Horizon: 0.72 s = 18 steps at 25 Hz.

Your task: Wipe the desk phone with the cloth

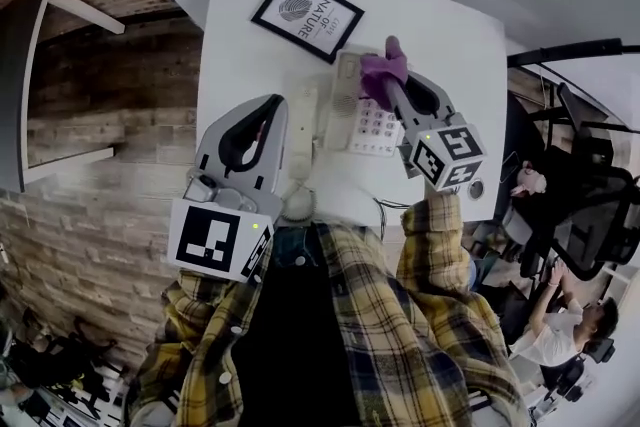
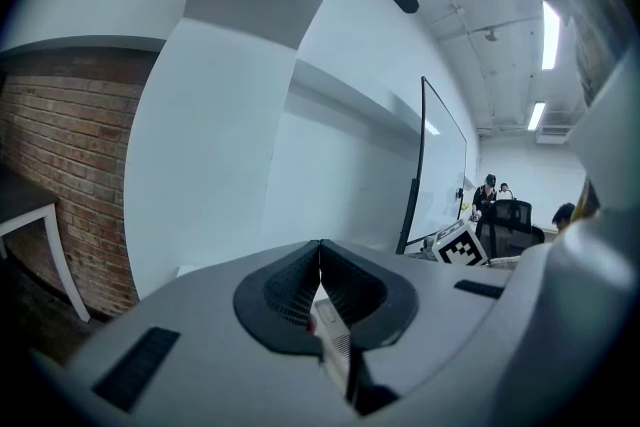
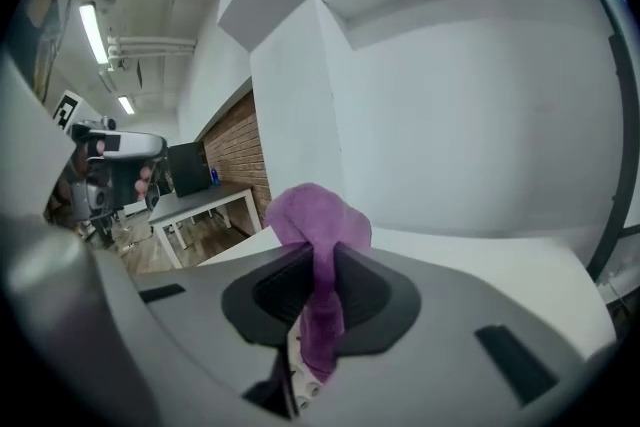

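Observation:
The white desk phone point(image 1: 352, 103) lies on the white desk point(image 1: 445, 30), with its keypad point(image 1: 376, 125) to the right and its handset point(image 1: 301, 131) along the left side. My right gripper point(image 1: 391, 81) is over the phone's upper part, shut on a purple cloth point(image 1: 383, 66). In the right gripper view the cloth point(image 3: 318, 215) bulges above the jaws and hangs down between them, where my right gripper point(image 3: 322, 253) pinches it. My left gripper point(image 1: 274, 103) hovers just left of the handset. Its jaws meet with nothing held in the left gripper view point(image 2: 320, 253).
A framed print point(image 1: 307, 16) lies at the desk's far side, behind the phone. A brick wall point(image 1: 90, 175) and a side table point(image 1: 62, 85) are to the left. Office chairs point(image 1: 590, 205) and a seated person point(image 1: 560, 330) are to the right. A cable point(image 1: 392, 206) runs near the front edge.

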Tool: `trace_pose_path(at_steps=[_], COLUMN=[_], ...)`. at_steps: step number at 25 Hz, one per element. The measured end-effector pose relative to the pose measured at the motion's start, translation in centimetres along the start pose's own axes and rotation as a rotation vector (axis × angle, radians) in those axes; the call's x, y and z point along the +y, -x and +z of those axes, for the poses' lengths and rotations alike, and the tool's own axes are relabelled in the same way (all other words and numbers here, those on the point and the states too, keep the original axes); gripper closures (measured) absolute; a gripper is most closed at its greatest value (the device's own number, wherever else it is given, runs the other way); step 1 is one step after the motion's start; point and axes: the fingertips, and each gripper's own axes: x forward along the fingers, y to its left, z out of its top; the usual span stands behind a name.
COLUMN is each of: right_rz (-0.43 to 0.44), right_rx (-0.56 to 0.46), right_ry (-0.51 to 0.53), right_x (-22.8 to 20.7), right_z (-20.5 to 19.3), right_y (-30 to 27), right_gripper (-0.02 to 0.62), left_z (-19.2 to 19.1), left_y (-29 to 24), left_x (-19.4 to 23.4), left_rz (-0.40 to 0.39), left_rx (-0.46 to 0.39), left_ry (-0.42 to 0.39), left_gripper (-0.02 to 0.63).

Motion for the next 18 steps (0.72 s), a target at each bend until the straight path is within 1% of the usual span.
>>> trace_pose_path(at_steps=[3,8,13,18], right_rz=[-0.041,-0.07,-0.081,-0.078], right_rx=[0.013,0.104,0.177,0.197], right_ry=[0.01,0.009,0.085,0.017], right_x=[-2.0,-4.0,-4.3,-4.4], right_z=[0.0,-2.9,-4.8,-5.1], right_y=[-1.8,-4.5,-5.3,-5.5], right_gripper=[0.534,0.534,0.534,0.535], left_z=[0.0,-0.2,-0.4,-0.4], left_y=[0.1,0.0,-0.2,-0.5], left_x=[0.2,0.5,0.7,0.3], left_rz=[0.009,0.018,0.017,0.0], left_rx=[0.001,0.002,0.009,0.009], left_ry=[0.004,0.01,0.018,0.015], left_gripper=[0.591,0.591,0.592,0.591])
